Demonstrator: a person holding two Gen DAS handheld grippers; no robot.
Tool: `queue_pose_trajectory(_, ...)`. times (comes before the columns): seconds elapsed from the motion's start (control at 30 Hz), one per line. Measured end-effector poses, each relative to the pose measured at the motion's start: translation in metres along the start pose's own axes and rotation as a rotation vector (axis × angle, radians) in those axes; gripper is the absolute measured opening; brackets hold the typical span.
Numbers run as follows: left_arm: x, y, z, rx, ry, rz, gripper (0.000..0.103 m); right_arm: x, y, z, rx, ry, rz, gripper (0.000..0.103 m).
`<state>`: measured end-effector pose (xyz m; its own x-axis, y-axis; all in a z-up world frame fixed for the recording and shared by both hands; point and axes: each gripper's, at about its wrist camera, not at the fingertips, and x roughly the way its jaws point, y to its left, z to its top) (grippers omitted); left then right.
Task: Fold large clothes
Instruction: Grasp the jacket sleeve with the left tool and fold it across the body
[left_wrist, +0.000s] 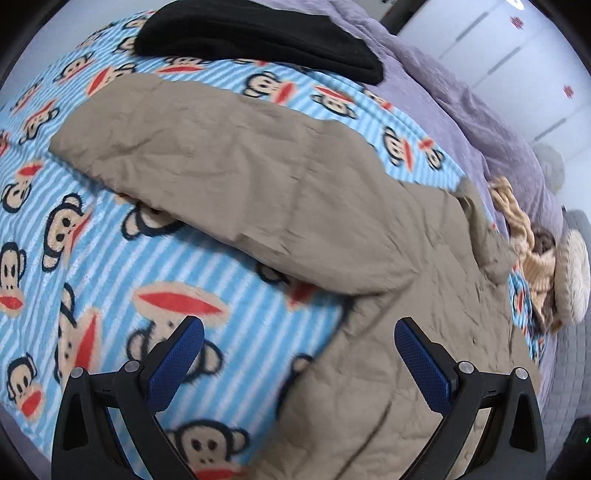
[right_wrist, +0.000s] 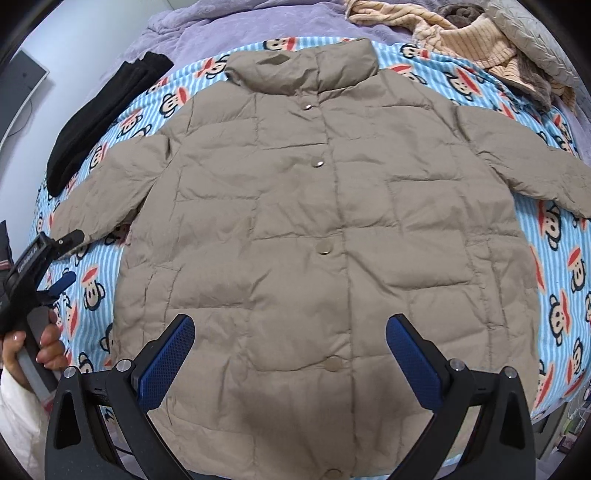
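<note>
Nearest the right wrist lens: right gripper (right_wrist: 290, 332), blue pads spread wide, gripping nothing, poised above the lower front of a tan puffer jacket (right_wrist: 317, 206). Jacket spread flat, front up, snaps closed down the middle, collar toward the top of the frame, both sleeves stretched out to the sides, lying on a blue striped monkey-print blanket (right_wrist: 550, 280). At the left edge of that view, left gripper (right_wrist: 66, 258) held in a hand (right_wrist: 40, 347), jaws apart, close to the cuff of the sleeve at left; contact impossible to tell.

Seen from the left wrist: left gripper (left_wrist: 299, 332) wide open, empty, over the blanket and jacket edge, with the sleeve (left_wrist: 207, 162) running to the upper left. Black folded garment (left_wrist: 255, 37) at the top, on the blanket's far edge. Striped beige clothing (right_wrist: 469, 40) heaped at upper right on purple bedding (right_wrist: 236, 26).
</note>
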<state>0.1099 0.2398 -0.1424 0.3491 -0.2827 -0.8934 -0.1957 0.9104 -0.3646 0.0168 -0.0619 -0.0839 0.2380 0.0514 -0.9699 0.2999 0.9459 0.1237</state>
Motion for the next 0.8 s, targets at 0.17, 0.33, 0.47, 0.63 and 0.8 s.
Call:
queue_pose_trajectory(0.17,0.039,0.064,0.041,-0.113,-0.008,0.038,0.103,0.027,0.030,0.002,-0.020,0.026,0.004,0.103)
queue_pose_trajectory(0.33,0.065,0.090,0.078,-0.166,-0.039,0.001,0.103,0.044,0.050,0.006,-0.041,0.032,0.005,0.103)
queue_pose_trajectory(0.47,0.073,0.085,0.107,-0.172,-0.083,0.015,0.103,0.051,0.060,0.013,-0.041,0.036,-0.004,0.103)
queue_pose_trajectory(0.63,0.076,0.074,0.127,-0.160,-0.116,0.058,0.051,0.053,0.063,0.019,-0.029,0.024,-0.002,0.103)
queue_pose_trajectory(0.8,0.059,0.052,0.135,-0.055,-0.151,0.025,0.011,0.055,0.054,0.019,-0.011,0.030,0.004,0.103)
